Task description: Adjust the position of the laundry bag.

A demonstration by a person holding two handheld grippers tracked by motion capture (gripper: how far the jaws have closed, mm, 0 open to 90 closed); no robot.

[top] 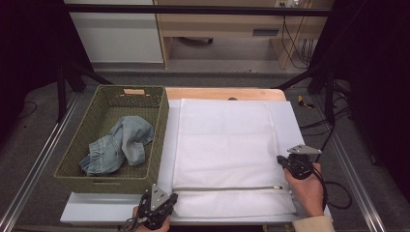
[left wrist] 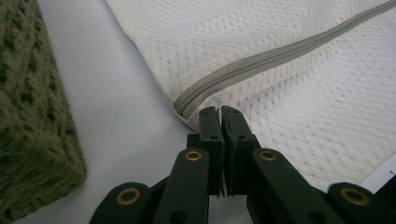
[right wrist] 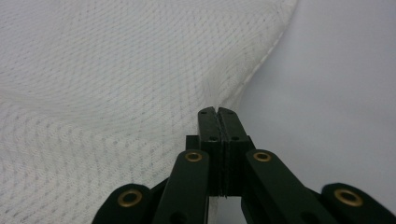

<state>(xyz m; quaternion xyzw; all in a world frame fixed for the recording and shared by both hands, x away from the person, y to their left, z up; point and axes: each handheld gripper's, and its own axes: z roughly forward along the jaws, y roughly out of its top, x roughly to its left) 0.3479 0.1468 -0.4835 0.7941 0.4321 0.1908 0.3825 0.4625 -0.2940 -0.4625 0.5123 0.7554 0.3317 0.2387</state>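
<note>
High view: a white mesh laundry bag (top: 225, 154) is lying flat over the middle of the table (top: 116, 205), its grey zipper (top: 227, 188) running parallel to the near edge. The left tongs (top: 170, 199) are sitting at the bag's near left corner, by the zipper's closed end. The right tongs (top: 280, 159) are resting at the bag's right edge, toward the table's right edge, with a hand (top: 307, 191) gripping them from below. A green woven basket (top: 159, 140) is standing along the table's left edge, just beside the bag, and a crumpled piece of light blue denim (top: 121, 145) is lying inside it.

Left gripper view: the left tongs (left wrist: 219, 112) are pressed together, pinching the edge of the laundry bag (left wrist: 289, 98) right at the end of the zipper (left wrist: 261, 63). Mesh fabric is showing between the pads. The basket wall (left wrist: 32, 116) is standing close on the left, with bare white table (left wrist: 121, 121) between it and the bag.

Right gripper view: the right tongs (right wrist: 217, 112) are pressed together, pinching the bag's seamed edge (right wrist: 261, 63). The mesh (right wrist: 102, 107) is lifting in soft folds up to the grip, and bare table surface (right wrist: 336, 93) is lying beyond the seam.
</note>
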